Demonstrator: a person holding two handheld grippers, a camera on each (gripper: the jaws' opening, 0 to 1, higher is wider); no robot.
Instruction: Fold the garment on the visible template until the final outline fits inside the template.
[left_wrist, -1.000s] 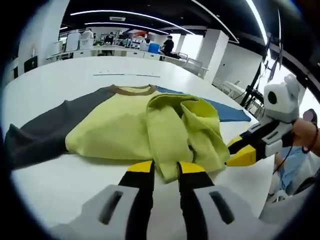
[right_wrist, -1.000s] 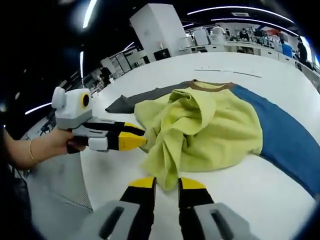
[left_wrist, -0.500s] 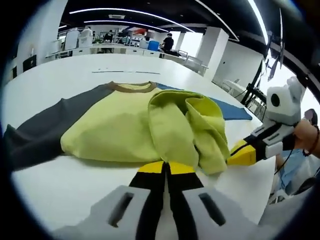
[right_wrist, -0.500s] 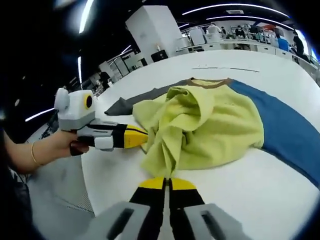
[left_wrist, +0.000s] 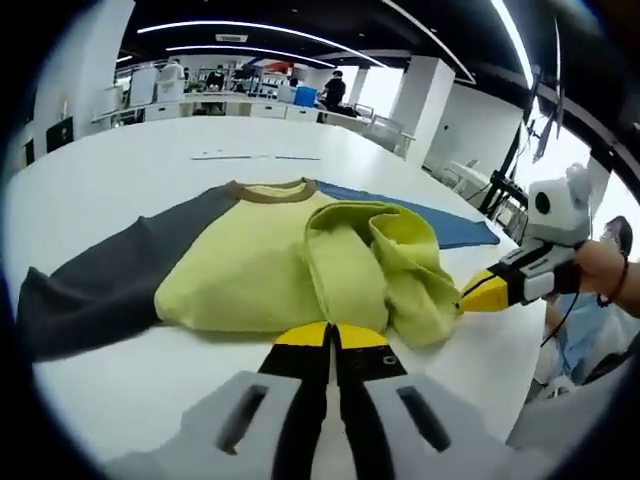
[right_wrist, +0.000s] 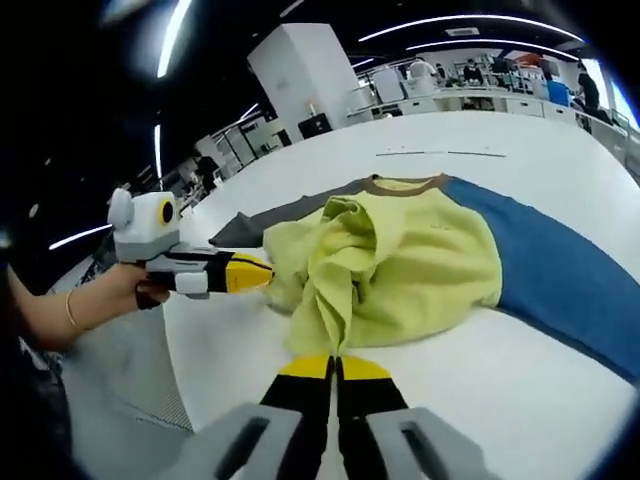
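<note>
Yellow-green fabric forms the body of the garment, which is spread on a white table with a brown collar at its far end, a dark grey sleeve stretched to one side and a blue sleeve to the other. The near hem is bunched up into a loose, raised fold over the body. In the left gripper view, the left gripper is seen with its yellow-tipped jaws pressed together on the near edge of that fold, and the right gripper is seen at the right, held by a hand, its yellow tip touching the bunched cloth. In the right gripper view, the right gripper is likewise clenched on the hem of the garment, while the left gripper meets the cloth from the left. A thin dark line is marked on the table beyond the collar.
</note>
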